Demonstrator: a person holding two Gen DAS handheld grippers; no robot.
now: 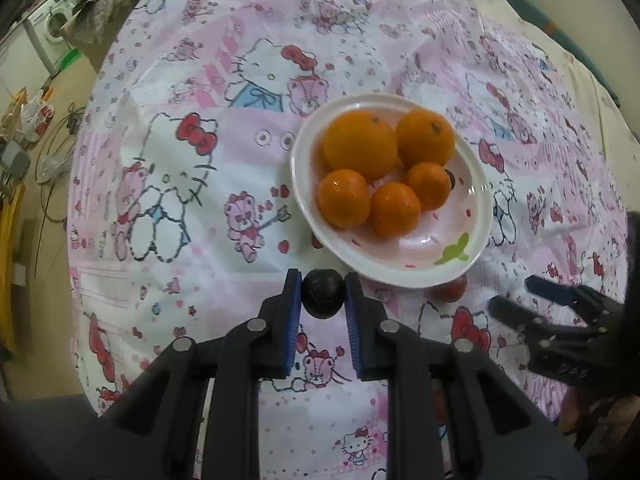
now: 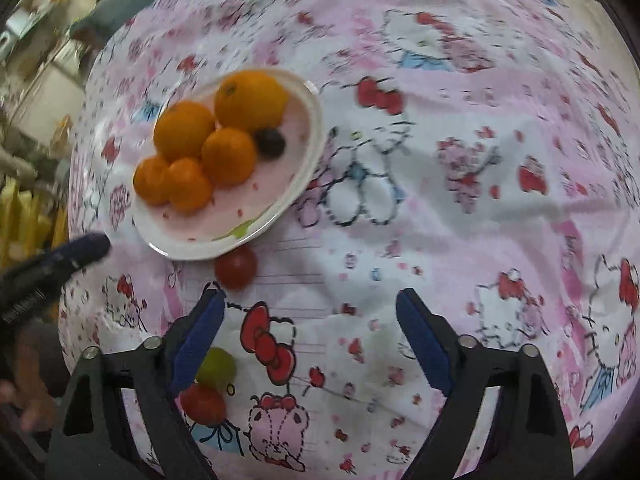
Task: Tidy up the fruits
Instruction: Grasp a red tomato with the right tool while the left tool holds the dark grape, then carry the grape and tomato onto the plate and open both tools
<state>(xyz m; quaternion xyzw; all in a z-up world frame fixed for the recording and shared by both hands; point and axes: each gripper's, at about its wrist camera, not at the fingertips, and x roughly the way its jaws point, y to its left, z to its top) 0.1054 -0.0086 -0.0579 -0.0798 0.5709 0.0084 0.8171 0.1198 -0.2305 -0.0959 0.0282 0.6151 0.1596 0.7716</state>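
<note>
A white plate [image 1: 460, 264] holds several oranges [image 1: 360, 144] and a dark grape [image 1: 452, 178]. My left gripper [image 1: 323, 296] is shut on a second dark grape [image 1: 323, 294], just in front of the plate's near rim. A red cherry tomato [image 1: 450, 290] lies on the cloth by the rim. In the right wrist view the plate [image 2: 280, 204] is at the upper left with the oranges [image 2: 228, 156] and a dark grape [image 2: 271, 142]. My right gripper [image 2: 310, 304] is open and empty above the cloth. A red tomato [image 2: 236, 268], a green grape [image 2: 218, 366] and another tomato [image 2: 204, 402] lie near its left finger.
A round table carries a pink Hello Kitty cloth [image 1: 180, 160]. The right gripper [image 1: 560, 320] shows at the right of the left wrist view. The left gripper's finger [image 2: 80, 252] shows at the left of the right wrist view. A washing machine [image 1: 52, 28] and floor clutter stand beyond the table.
</note>
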